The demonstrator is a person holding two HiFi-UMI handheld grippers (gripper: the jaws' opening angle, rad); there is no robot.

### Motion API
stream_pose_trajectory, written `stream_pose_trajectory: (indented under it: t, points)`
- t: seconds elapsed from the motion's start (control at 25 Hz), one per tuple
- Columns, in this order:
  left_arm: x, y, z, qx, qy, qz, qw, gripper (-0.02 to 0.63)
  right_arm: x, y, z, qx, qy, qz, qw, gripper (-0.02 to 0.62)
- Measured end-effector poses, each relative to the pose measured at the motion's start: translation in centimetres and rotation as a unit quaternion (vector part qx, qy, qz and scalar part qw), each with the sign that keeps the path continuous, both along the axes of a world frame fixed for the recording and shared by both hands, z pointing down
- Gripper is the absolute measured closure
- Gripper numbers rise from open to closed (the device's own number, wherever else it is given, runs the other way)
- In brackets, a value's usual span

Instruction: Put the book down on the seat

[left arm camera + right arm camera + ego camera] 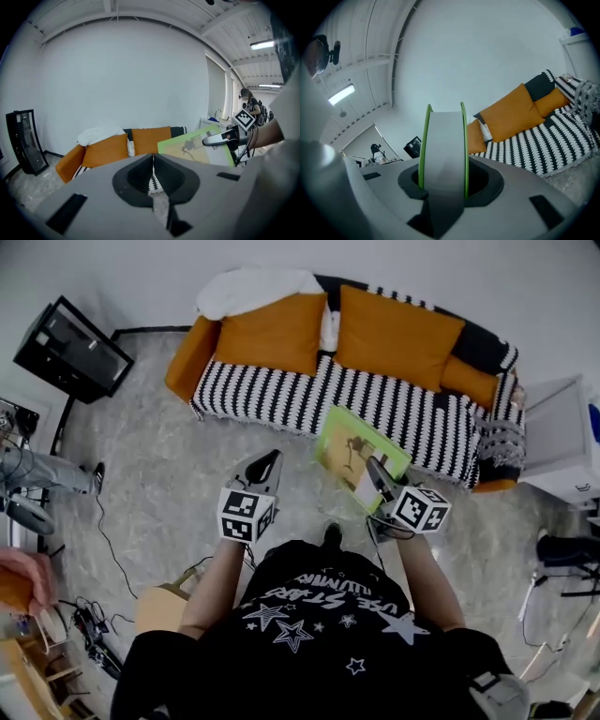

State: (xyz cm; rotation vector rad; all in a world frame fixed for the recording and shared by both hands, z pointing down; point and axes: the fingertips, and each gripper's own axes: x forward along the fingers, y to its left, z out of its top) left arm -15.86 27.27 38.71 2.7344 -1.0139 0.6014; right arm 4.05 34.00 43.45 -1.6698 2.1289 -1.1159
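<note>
A thin green-covered book [356, 451] hangs over the floor just in front of the sofa's black-and-white striped seat [281, 390]. My right gripper [375, 470] is shut on its near edge. The right gripper view shows the book [443, 150] edge on, clamped between the jaws, with the seat [543, 145] ahead to the right. My left gripper [267, 463] is held beside it to the left, jaws together and holding nothing. In the left gripper view, the book [197, 147] and the right gripper [220, 137] appear to the right of the closed jaws [153, 159].
Two orange cushions [272, 334] [394, 334] and a white blanket [253, 287] lie along the sofa back. A black screen [70, 348] stands at the left, a white cabinet [558, 442] at the right. Cables [103, 540] and a cardboard box [159, 606] lie on the floor.
</note>
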Motion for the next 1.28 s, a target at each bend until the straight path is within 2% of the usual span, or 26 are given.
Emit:
stream_pose_trajectory:
  t: [0.28, 0.56, 0.88, 1.28]
  points:
    - [1.5, -0.8, 0.5, -0.005, -0.002, -0.010, 0.9999, 0.592, 1.4, -1.9, 0.1, -0.001, 0.015, -0.023, 1.000, 0.448]
    - [2.3, -4.5, 0.8, -0.009, 0.007, -0.003, 0.9999, 0.592, 2.4, -4.1, 1.6, -0.032, -0.001, 0.000, 0.999, 0.448]
    - [4.4, -13.5, 1.2, -0.011, 0.024, 0.021, 0.9994, 0.592, 3.5, -11.1, 1.6, -0.041, 0.016, 0.022, 0.999, 0.448]
    - [4.2, -26.0, 0.9, -0.004, 0.030, 0.020, 0.9993, 0.592, 2.6, -22.2, 1.3, -0.049, 0.054, 0.011, 0.997, 0.448]
